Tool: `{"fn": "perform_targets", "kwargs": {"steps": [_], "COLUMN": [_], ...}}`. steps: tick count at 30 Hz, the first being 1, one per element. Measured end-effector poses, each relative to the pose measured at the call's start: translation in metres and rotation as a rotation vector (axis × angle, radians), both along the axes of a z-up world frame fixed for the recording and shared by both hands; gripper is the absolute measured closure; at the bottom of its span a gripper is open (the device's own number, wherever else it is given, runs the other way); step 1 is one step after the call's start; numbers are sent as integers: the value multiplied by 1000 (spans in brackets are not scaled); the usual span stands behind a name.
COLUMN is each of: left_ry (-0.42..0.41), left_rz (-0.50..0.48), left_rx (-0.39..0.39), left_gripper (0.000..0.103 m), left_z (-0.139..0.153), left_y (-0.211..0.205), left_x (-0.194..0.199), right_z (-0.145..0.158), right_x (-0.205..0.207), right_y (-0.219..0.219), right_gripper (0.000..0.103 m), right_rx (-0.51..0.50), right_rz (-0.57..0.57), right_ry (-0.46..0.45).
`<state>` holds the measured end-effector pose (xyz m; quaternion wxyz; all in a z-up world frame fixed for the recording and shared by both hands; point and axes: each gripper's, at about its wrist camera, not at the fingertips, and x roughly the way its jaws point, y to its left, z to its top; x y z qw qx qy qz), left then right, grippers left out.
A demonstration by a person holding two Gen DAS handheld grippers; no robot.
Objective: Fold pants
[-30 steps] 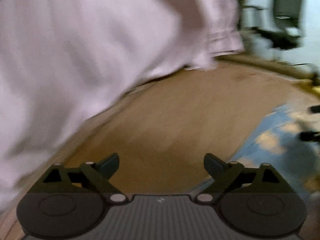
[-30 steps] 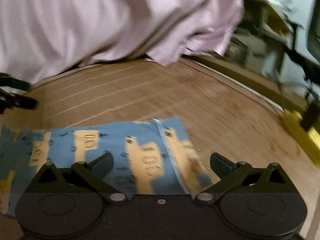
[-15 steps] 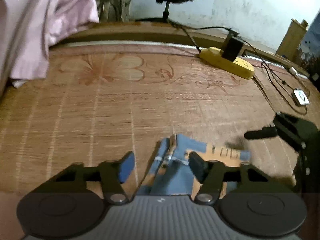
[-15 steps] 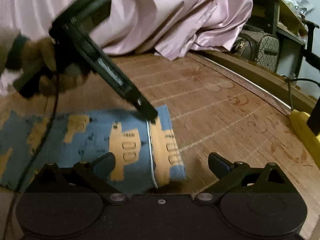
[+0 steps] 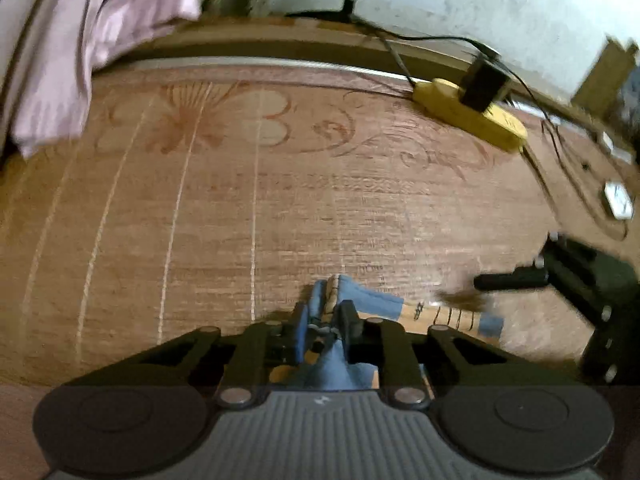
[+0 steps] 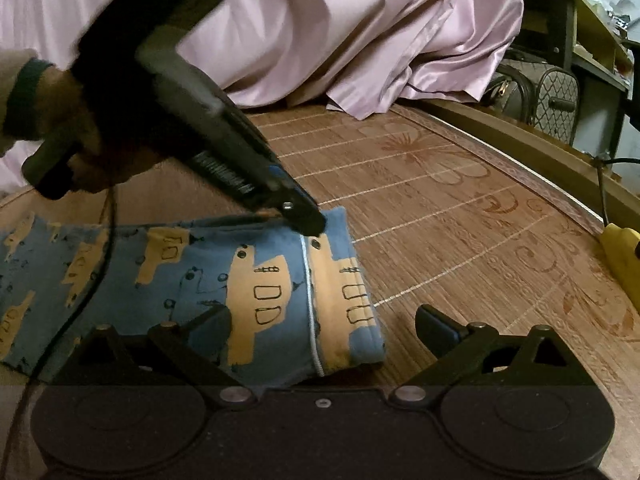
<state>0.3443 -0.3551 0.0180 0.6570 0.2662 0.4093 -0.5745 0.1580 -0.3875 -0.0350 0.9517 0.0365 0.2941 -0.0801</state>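
Blue pants (image 6: 192, 272) printed with yellow submarines lie flat on a woven mat (image 6: 460, 220), their hem end pointing right. My left gripper (image 5: 325, 326) slants down onto the far corner of that end, and its jaws are closing with a fold of blue cloth (image 5: 372, 300) pinched between the pads. From the right wrist view, a hand holds the left gripper (image 6: 308, 220), its tip on the corner. My right gripper (image 6: 324, 320) hovers open over the near corner, one finger above the cloth, one above bare mat. In the left wrist view the right gripper (image 5: 512, 280) shows at the right edge.
A pink satin sheet (image 6: 320, 32) is bunched along the far side of the mat. A yellow power strip (image 5: 468, 120) with a black plug and cables lies at the mat's edge, near a small white device (image 5: 618, 200). Patterned bags (image 6: 552, 96) stand beyond the edge.
The left gripper swung from facing the pink sheet over to the pants' far corner, and its jaws narrowed from wide apart onto the cloth. The right gripper stayed nearly still.
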Motion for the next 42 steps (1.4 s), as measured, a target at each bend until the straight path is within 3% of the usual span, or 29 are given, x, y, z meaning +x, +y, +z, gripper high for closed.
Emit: {"fn": "perform_targets", "kwargs": {"steps": [5, 8, 12, 15, 17, 20, 24, 26, 30, 32, 34, 38, 42], "left_ry": [-201, -254, -345, -386, -403, -432, -436, -440, -443, -447, -446, -421, -331], "left_rz": [-98, -114, -163, -196, -204, -221, -214, -215, -211, -207, -198, -155, -78], "left_rx": [-57, -86, -189, -228, -252, -262, -257, -261, -263, -264, -262, -240, -208], "left_gripper": [90, 90, 90, 91, 91, 91, 91, 91, 91, 91, 90, 90, 90], "left_z": [4, 4, 7, 4, 6, 6, 4, 5, 4, 3, 3, 0, 1], "left_y": [21, 26, 45, 61, 72, 84, 86, 88, 89, 90, 88, 75, 51], "left_x": [-34, -43, -56, -63, -66, -71, -73, -73, -72, -72, -71, -62, -41], "right_z": [1, 1, 1, 0, -4, -5, -6, -8, -10, -11, -10, -6, -9], "right_x": [-1, -5, -11, -12, -10, -9, -9, -9, -10, -10, -10, -13, -14], "right_y": [-13, -26, -40, -47, -53, -57, -53, -55, -61, -62, -61, -62, -71], "right_gripper": [5, 8, 14, 22, 38, 50, 53, 63, 71, 83, 88, 91, 91], "right_rx": [55, 135, 185, 236, 283, 323, 322, 357, 401, 422, 419, 424, 472], "right_rz": [-29, -57, -64, -39, -36, -41, -5, -5, -30, -34, -40, -70, -128], "right_ry": [-9, -19, -44, -59, -57, -62, -46, -48, -52, -50, -56, -113, -127]}}
